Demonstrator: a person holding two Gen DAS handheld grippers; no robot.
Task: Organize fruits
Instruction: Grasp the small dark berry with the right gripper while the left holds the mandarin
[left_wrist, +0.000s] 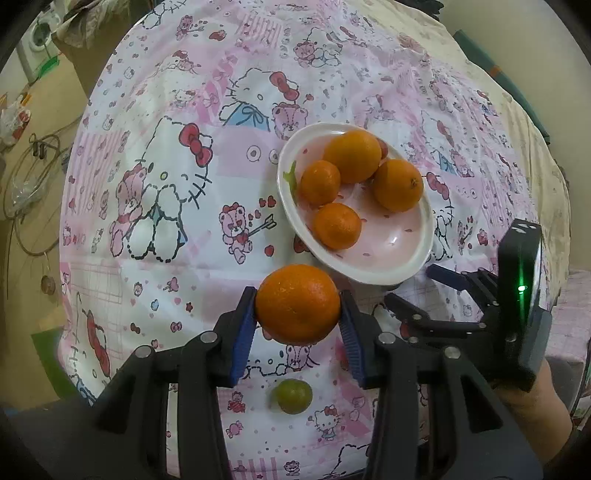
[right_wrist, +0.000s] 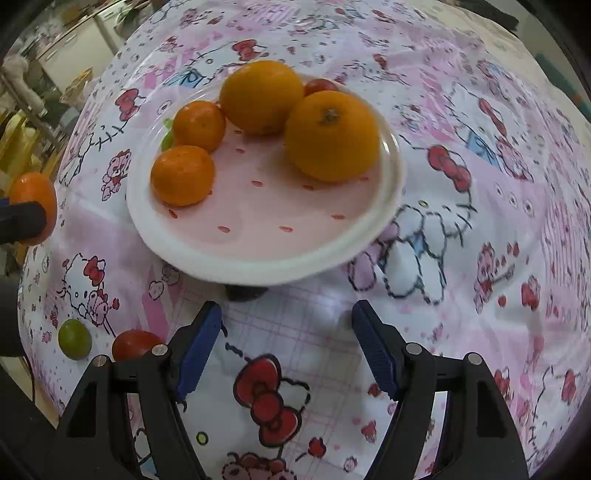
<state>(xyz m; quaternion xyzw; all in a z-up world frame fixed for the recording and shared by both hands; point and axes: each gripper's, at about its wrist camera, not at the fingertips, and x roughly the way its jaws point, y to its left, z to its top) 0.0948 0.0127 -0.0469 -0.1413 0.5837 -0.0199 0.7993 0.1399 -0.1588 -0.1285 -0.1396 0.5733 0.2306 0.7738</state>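
Four oranges (left_wrist: 354, 157) on plate (left_wrist: 406, 266); left hand-held gripper (left_wrist: 297, 317) clamps a fifth (left_wrist: 297, 302), right (right_wrist: 286, 354) gapes empty.

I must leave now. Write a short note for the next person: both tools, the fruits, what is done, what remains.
Left tool: shut on an orange, held above the cloth, near the plate.
Right tool: open, empty, in front of the plate.
Done: four oranges and one small red fruit lie on the plate.
Left: place the held orange; then probably the green fruit and the red fruit, both on the cloth.
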